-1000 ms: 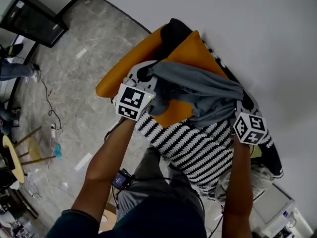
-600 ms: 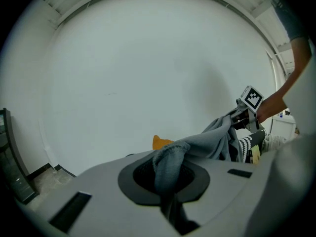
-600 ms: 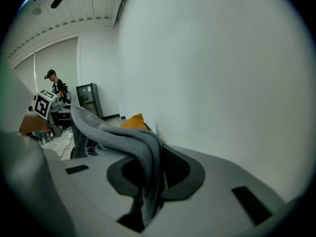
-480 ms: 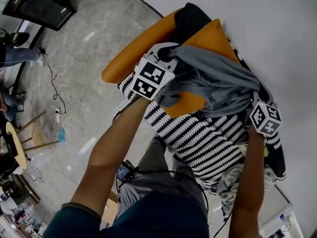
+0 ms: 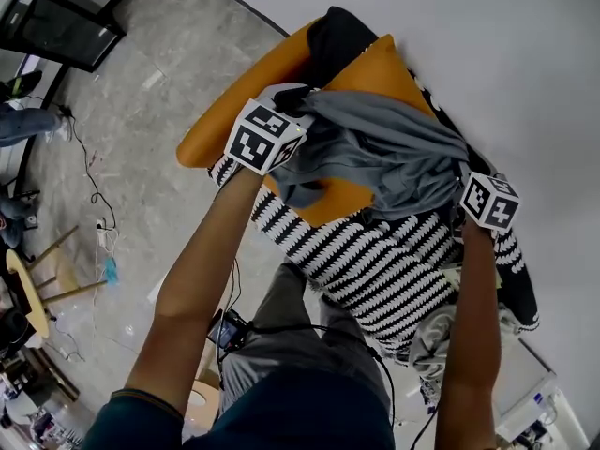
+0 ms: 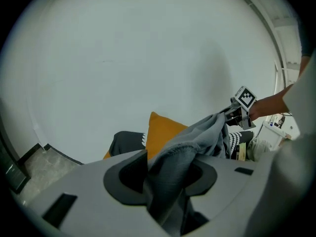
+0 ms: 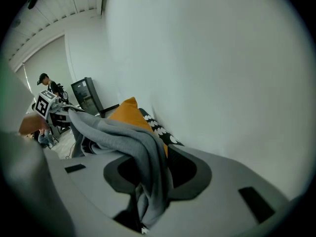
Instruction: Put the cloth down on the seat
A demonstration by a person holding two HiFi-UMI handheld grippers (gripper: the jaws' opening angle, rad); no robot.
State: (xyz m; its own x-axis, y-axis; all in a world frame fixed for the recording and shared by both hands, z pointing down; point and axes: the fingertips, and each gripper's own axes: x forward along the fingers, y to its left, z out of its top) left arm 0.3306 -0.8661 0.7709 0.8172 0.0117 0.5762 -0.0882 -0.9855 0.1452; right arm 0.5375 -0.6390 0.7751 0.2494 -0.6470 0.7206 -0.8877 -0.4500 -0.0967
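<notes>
Head view, grey cloth slung between left gripper and right gripper above orange seat cushion, left gripper view, jaws just now opening — cloth lying loose between them, right gripper view, jaws likewise just opening — cloth fold draped through the gap
</notes>
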